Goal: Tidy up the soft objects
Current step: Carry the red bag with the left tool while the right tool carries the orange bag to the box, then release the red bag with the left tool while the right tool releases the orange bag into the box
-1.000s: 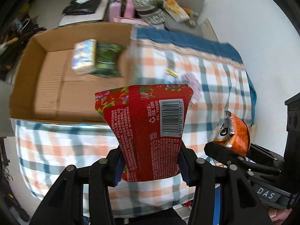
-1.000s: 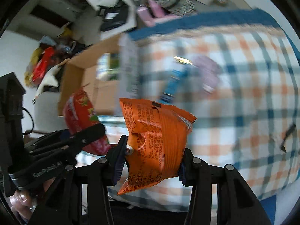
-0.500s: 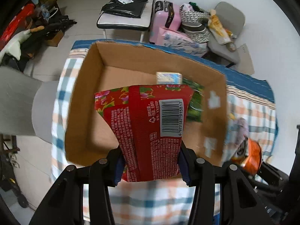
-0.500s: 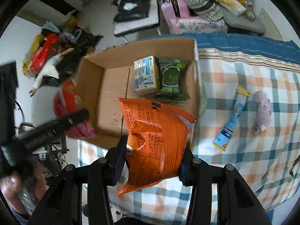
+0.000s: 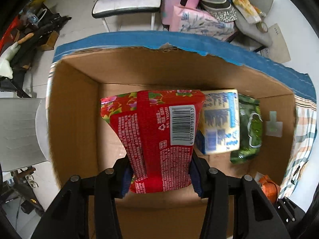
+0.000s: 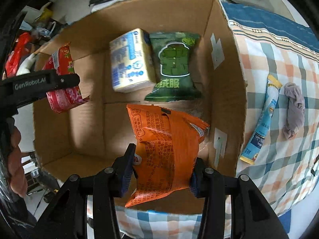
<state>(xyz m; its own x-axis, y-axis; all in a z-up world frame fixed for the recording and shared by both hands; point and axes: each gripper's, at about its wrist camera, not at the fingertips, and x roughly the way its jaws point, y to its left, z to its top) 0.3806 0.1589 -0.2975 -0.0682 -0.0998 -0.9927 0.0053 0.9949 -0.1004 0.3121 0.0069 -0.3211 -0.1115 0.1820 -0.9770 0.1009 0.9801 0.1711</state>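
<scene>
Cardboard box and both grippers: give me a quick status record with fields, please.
left gripper: shut on red foil snack packet, held over the box
right gripper: shut on orange foil snack bag, held over the box
open brown cardboard box: holds yellow-and-blue tissue pack beside green snack bag
checked tablecloth: blue-and-yellow stick sachet, crumpled grey cloth

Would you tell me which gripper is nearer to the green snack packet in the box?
Right. The right gripper hangs just in front of the green snack packet; the left gripper sits across the box.
</scene>
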